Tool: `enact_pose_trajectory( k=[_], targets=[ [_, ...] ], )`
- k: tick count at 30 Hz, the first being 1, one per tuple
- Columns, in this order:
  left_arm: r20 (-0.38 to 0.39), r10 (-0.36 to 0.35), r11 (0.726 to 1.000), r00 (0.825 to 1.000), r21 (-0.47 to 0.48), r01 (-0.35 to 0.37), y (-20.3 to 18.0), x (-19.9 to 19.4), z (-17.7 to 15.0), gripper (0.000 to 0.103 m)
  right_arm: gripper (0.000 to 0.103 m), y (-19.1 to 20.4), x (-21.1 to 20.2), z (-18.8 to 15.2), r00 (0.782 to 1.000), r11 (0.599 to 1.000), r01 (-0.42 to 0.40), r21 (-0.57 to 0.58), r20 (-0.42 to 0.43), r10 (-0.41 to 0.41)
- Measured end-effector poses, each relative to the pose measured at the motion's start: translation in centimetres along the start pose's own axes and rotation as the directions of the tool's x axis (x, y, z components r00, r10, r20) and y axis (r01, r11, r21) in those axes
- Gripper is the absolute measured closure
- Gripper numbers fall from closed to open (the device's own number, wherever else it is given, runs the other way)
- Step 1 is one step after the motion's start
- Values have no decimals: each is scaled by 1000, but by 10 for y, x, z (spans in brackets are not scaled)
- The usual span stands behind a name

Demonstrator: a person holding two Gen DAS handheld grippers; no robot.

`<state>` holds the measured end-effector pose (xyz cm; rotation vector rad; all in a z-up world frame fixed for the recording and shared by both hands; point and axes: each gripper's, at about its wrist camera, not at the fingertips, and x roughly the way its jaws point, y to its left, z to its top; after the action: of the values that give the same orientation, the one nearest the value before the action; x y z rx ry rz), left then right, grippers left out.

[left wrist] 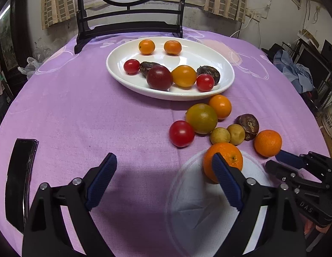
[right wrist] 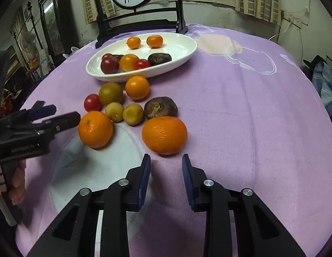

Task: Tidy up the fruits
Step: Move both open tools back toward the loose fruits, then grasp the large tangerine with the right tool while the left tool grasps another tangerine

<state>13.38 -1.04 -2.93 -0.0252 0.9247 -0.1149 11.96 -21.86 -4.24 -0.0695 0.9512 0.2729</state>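
A white oval plate (left wrist: 123, 79) is set toward the far edge of a table covered with a purple cloth (left wrist: 80, 117), in front of a dark wooden stand (left wrist: 127, 27). On the plate, two small oranges (left wrist: 146, 46), two red cherry tomatoes (left wrist: 131, 66), a dark red tomato (left wrist: 159, 78), a yellow-orange tomato (left wrist: 183, 76) and two dark brown wrinkled fruits (left wrist: 208, 71) are gathered.

Just beside the plate's near rim, loose fruits are clustered on the cloth: a small orange (right wrist: 137, 87), a greenish tomato (right wrist: 110, 93), a red tomato (right wrist: 93, 102), two small yellowish fruits (right wrist: 114, 111), perhaps longans, and a brown wrinkled fruit (right wrist: 160, 108). Nearer the front edge, two larger oranges (right wrist: 164, 135) are seen, one lying on a pale circular patch (right wrist: 97, 171) of the cloth.

The left gripper (left wrist: 163, 162) is held wide apart with nothing between its pads. The right gripper (right wrist: 166, 159) is held moderately apart, just short of the nearer orange, nothing gripped. A black phone (left wrist: 21, 171) is laid near the left edge.
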Motion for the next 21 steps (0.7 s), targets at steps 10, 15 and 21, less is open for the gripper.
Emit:
enact_pose_trajectory(
  k=[10, 15, 21],
  targets=[
    [-11, -8, 1000, 1000, -14, 7, 3, 2, 0, 15, 43, 17, 22, 17, 1000, 998, 21, -60, -18, -23],
    [-20, -15, 1000, 1000, -23, 15, 4, 3, 0, 15, 60, 15, 10, 14, 999, 999, -10, -43, 38, 12],
    [-10, -53, 999, 999, -1, 53, -4, -7, -2, 15, 60, 7, -13, 1, 997, 1000, -22, -6, 68, 23]
  ],
)
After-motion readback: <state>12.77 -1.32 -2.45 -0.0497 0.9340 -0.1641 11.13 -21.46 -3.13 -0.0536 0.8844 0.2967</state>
